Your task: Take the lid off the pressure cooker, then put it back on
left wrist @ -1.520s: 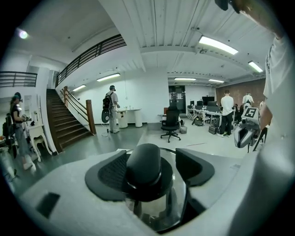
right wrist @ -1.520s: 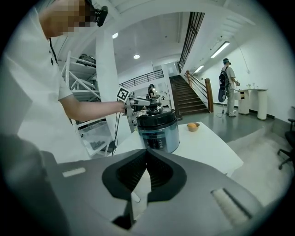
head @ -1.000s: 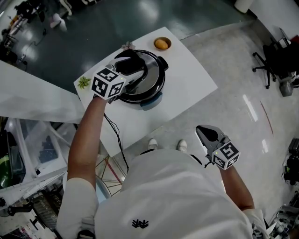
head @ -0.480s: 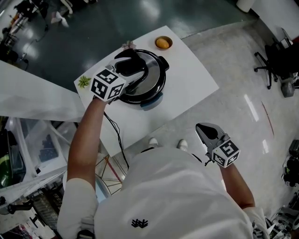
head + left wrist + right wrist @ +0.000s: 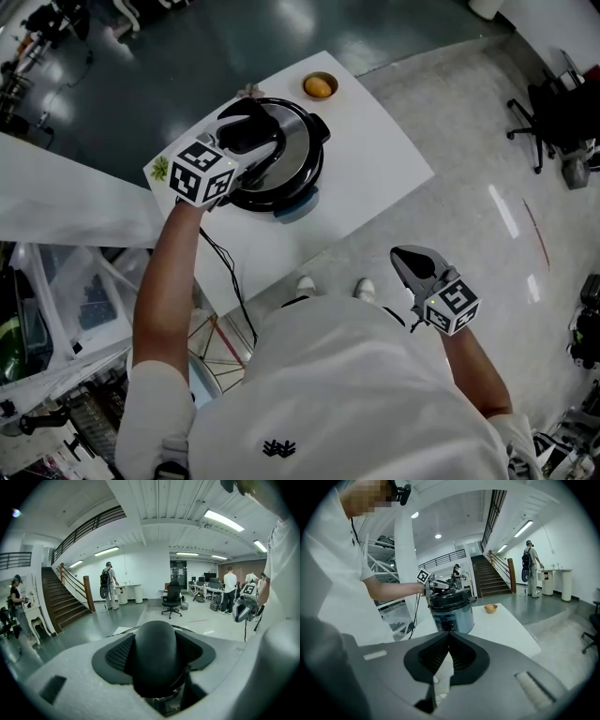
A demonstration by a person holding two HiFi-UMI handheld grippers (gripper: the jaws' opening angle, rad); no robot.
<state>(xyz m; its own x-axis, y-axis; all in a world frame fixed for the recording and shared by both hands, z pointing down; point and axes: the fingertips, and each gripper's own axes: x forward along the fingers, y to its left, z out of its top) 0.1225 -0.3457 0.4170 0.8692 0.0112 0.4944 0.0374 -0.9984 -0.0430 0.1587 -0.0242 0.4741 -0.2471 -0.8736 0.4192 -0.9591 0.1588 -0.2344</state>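
Change since a second ago: hardly any movement is recorded. The left gripper (image 5: 251, 131) is kept on top of the round silver-and-black electric pressure cooker (image 5: 451, 613), while the cooker and the white rectangular table (image 5: 375, 178) are shown slightly higher and further left in the head view, apparently from a shift of the head camera.
Left gripper: its jaws are set wide on either side of the black domed lid handle (image 5: 155, 656). The ribbed pads (image 5: 119, 653) appear to be pressed against it, though the contact is partly masked by the handle.
Right gripper (image 5: 410, 259): it is held low beside the person's white shirt (image 5: 356, 394), well apart from the table. Its jaws are brought together at the tips, with nothing pinched between them.
Pressure cooker: it is stood upright on the far left part of the table.
Lid: the polished steel lid with a black rim (image 5: 302, 150) is seen seated on the cooker body, under the left gripper.
Bowl: a small tan bowl holding an orange, fruit-like object (image 5: 319, 87) is placed near the table's far corner, just beyond the cooker and apart from it.
Sprig: a small green leafy sprig (image 5: 160, 169) is laid at the table's left edge.
Cable: a thin black cable (image 5: 232, 277) is hung below the table's near edge, beside the left forearm.
Background: a dark staircase (image 5: 61, 602) and a black office chair (image 5: 172, 599) are seen in the left gripper view.
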